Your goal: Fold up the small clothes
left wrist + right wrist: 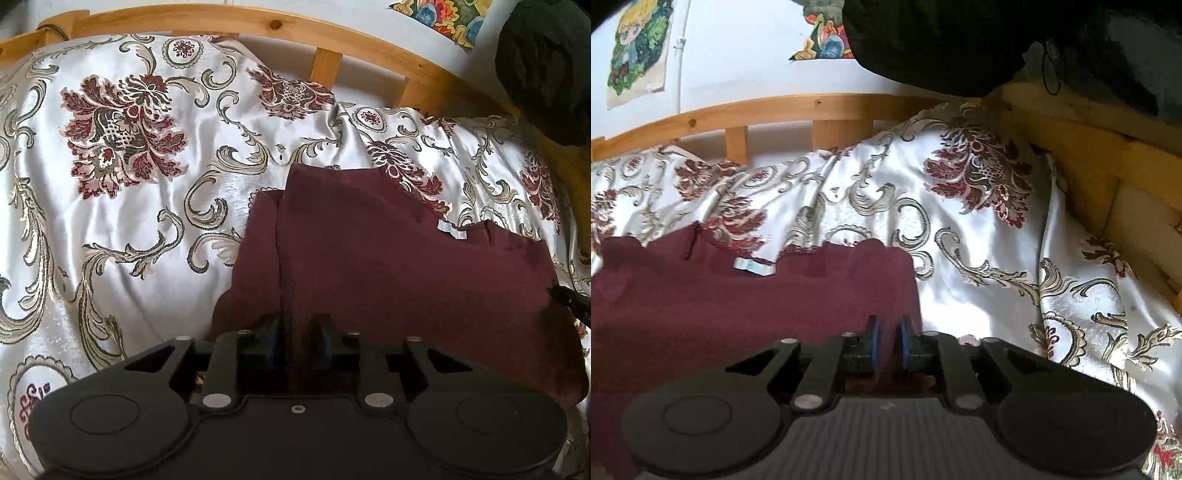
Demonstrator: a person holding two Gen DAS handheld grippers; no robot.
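Note:
A dark maroon garment (pixel 369 251) lies spread on a white satin bedspread (pixel 110 229) with red and gold floral print. A small white label (pixel 452 230) shows at its far edge. My left gripper (pixel 299 332) is shut on the garment's near left edge. In the right wrist view the garment (pixel 738 295) fills the lower left, with its label (pixel 753 266) near the far edge. My right gripper (pixel 889 332) is shut on the garment's near right corner, cloth pinched between the blue pads (pixel 874 343). The right gripper's tip (pixel 570 299) shows at the garment's right edge.
A wooden slatted bed frame (pixel 325 62) runs along the far side, and continues on the right (pixel 1108 177). A dark bulky object (pixel 942 40) hangs above the far right corner. Colourful pictures (pixel 639 44) hang on the white wall. The bedspread (pixel 979 258) extends right of the garment.

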